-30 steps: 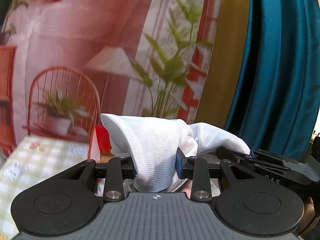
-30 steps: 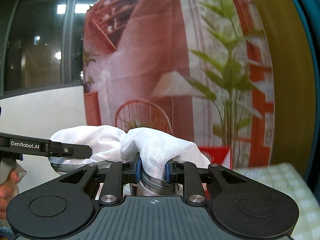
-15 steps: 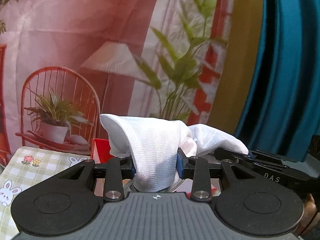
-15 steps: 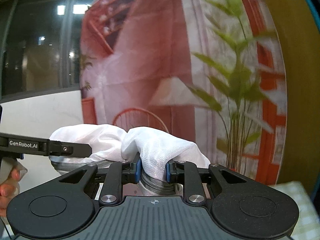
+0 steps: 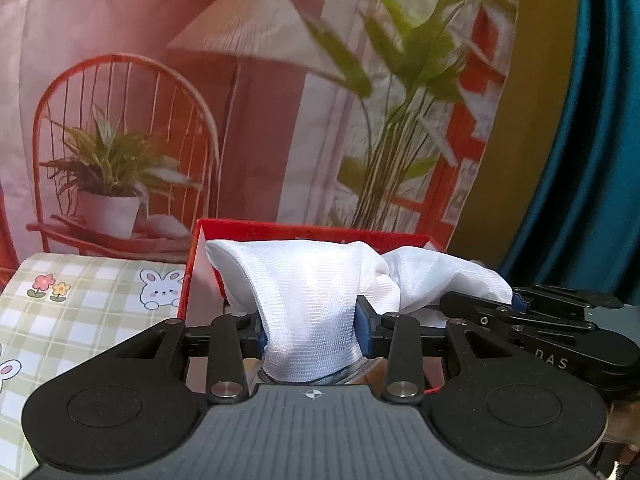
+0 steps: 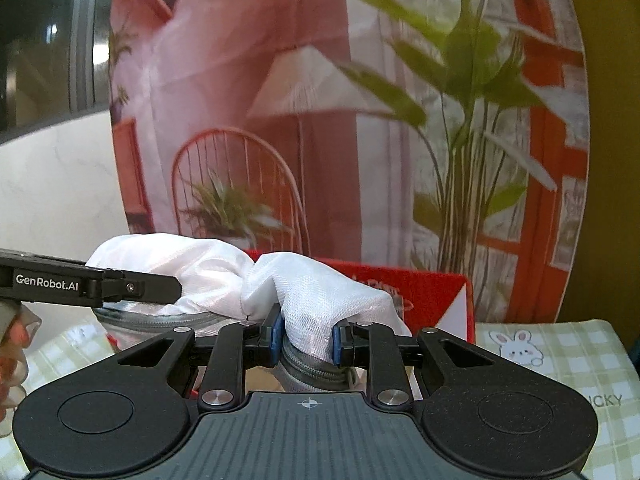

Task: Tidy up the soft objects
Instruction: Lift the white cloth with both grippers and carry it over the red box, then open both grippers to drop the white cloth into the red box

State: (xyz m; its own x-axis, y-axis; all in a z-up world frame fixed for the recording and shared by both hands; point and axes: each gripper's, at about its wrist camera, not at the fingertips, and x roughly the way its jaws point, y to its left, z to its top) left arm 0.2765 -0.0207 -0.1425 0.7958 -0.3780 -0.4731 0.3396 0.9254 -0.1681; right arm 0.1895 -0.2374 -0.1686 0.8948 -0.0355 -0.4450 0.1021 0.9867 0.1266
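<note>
A white mesh bag (image 5: 308, 292) with a grey zipper edge hangs between both grippers, just in front of an open red box (image 5: 320, 232). My left gripper (image 5: 310, 332) has its blue pads against one bunched end of the bag, and its jaws are opening slightly with the cloth still between them. In the right wrist view, my right gripper (image 6: 306, 338) is shut on the other bunched end of the bag (image 6: 320, 288), with the red box (image 6: 432, 284) behind it. Each gripper shows side-on in the other's view.
A green checked tablecloth (image 5: 80, 312) with bunny prints covers the table around the box. A printed backdrop (image 5: 240, 120) of a chair, lamp and plants hangs close behind. A teal curtain (image 5: 592, 160) is at the right. A person's hand (image 6: 12, 344) is at the left edge.
Both grippers have carried the bag forward and down toward the red box, which now looms larger behind it. More of the tablecloth shows. The left jaws look slightly wider.
</note>
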